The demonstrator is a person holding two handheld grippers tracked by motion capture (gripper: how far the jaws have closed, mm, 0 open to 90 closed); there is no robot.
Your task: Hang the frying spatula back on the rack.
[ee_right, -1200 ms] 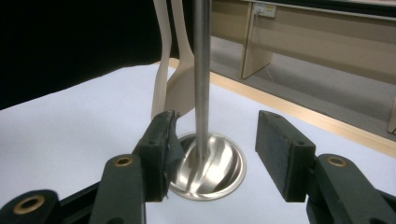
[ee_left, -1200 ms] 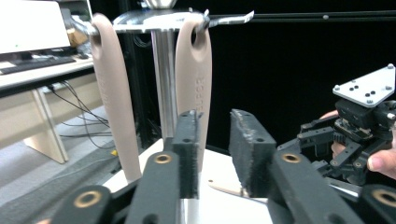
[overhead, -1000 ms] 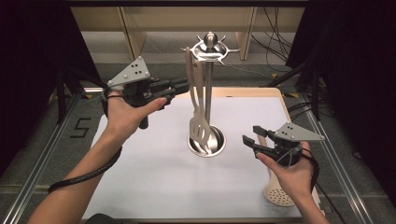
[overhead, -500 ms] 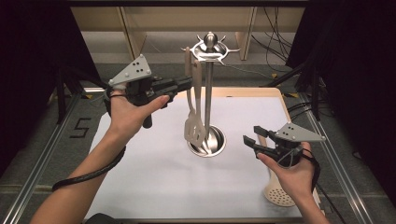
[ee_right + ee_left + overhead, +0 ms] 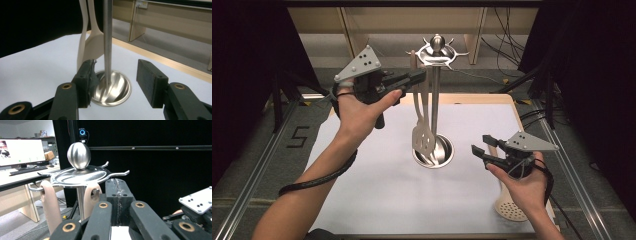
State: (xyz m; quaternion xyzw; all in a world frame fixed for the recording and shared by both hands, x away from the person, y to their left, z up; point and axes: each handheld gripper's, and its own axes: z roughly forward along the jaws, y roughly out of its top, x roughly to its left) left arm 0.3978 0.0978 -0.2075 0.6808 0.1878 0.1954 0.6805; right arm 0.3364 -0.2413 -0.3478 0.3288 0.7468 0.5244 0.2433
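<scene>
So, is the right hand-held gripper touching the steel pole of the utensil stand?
Apart. In the right gripper view the right hand-held gripper has open jaws, and the pole stands farther off, beyond both pads.

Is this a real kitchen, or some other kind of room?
Probably a lab or test room, not a kitchen. The white-covered table sits inside a grey metal rail frame, black curtains hang around it, and a computer monitor stands on a desk nearby.
</scene>
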